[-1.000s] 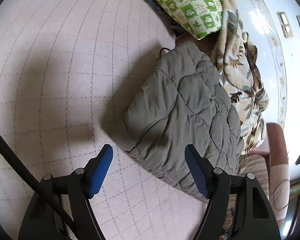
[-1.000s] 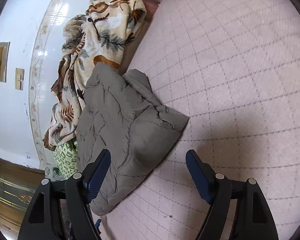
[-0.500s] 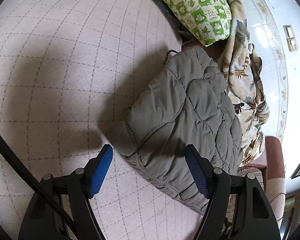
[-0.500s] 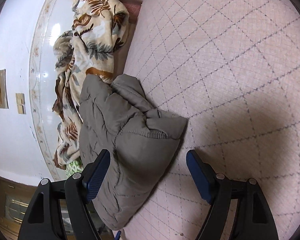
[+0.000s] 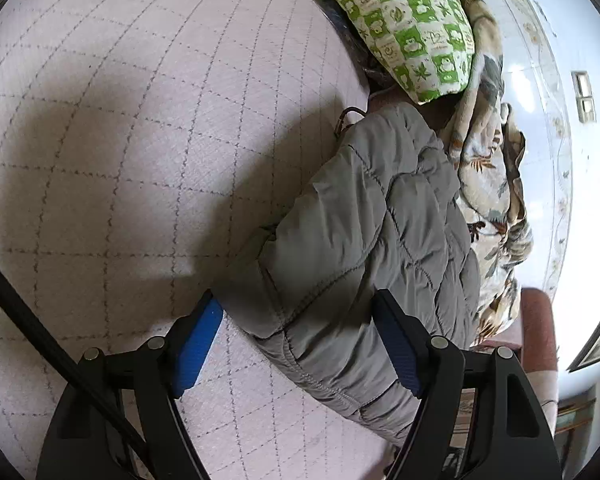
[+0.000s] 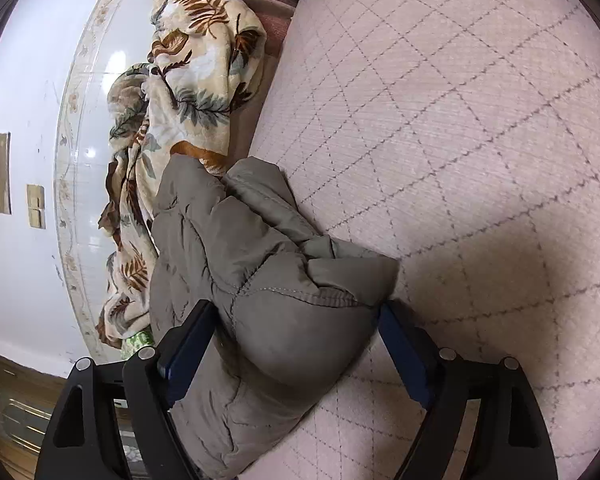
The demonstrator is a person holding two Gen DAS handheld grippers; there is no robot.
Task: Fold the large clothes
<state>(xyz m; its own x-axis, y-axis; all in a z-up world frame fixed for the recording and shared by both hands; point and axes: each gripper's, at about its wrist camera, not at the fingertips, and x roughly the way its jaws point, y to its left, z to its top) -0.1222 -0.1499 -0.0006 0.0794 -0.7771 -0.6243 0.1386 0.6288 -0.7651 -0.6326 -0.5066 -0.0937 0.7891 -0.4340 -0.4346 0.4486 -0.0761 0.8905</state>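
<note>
A grey quilted jacket (image 5: 372, 232) lies bunched on a pink quilted bed cover (image 5: 140, 128). It also shows in the right wrist view (image 6: 240, 264). My left gripper (image 5: 300, 320) is open, its blue-padded fingers on either side of the jacket's near corner. My right gripper (image 6: 296, 324) is open too, its fingers on either side of the jacket's other rounded corner. Neither gripper is closed on the cloth.
A leaf-print blanket (image 6: 188, 80) lies crumpled behind the jacket along the white wall; it also shows in the left wrist view (image 5: 488, 184). A green and white patterned pillow (image 5: 412, 20) lies at the far end. A black cable (image 5: 40, 328) crosses the lower left.
Both grippers have moved forward onto the jacket, so its corners now sit between the open fingers. The jacket's right corner has bunched up a little.
</note>
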